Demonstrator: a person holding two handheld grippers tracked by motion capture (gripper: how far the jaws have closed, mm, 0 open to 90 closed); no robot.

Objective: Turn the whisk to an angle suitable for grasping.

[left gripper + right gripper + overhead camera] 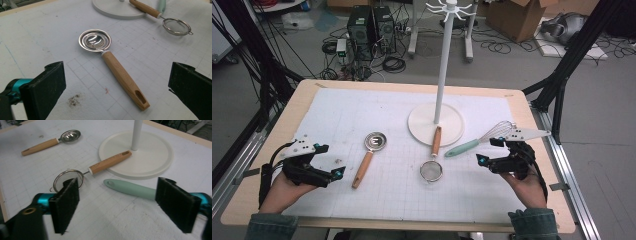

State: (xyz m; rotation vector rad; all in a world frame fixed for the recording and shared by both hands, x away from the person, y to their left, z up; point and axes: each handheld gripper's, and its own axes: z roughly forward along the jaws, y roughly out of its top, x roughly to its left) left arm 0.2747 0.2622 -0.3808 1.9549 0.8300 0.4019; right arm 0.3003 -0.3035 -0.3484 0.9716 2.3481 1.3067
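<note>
Nearest the person's edge of the table, the left gripper [326, 161] hovers low over the white gridded mat [362, 110], its jaws spread wide with nothing between them. The right gripper [490, 151] is held the same way on the other side, jaws wide apart and empty.

Take the white hanging stand [436, 122] as the marker: its round base sits on the mat past the middle, and its thin pole rises to a ring of hooks at the top.

In front of the left gripper, well to the left of the stand's base, lies the wooden-handled scoop [113, 65]. Its round steel bowl points toward the stand and its slotted handle end points back at the person. A small dark smudge [74, 99] marks the mat just beside the left jaw.

Just in front of the base lies the small mesh strainer [431, 170], its sieve nearer the person and its wooden handle resting up on the base's rim.

Ahead of the right gripper, to the right of the base, lies the whisk [477, 141]. Its mint-green handle [130, 188] passes between the right jaws' line of sight, apparently without touching them, though the far end is hidden. Its wire head points away from the stand.

Beyond the table stand computer towers [371, 27] and a cardboard box [517, 17] on the floor.
</note>
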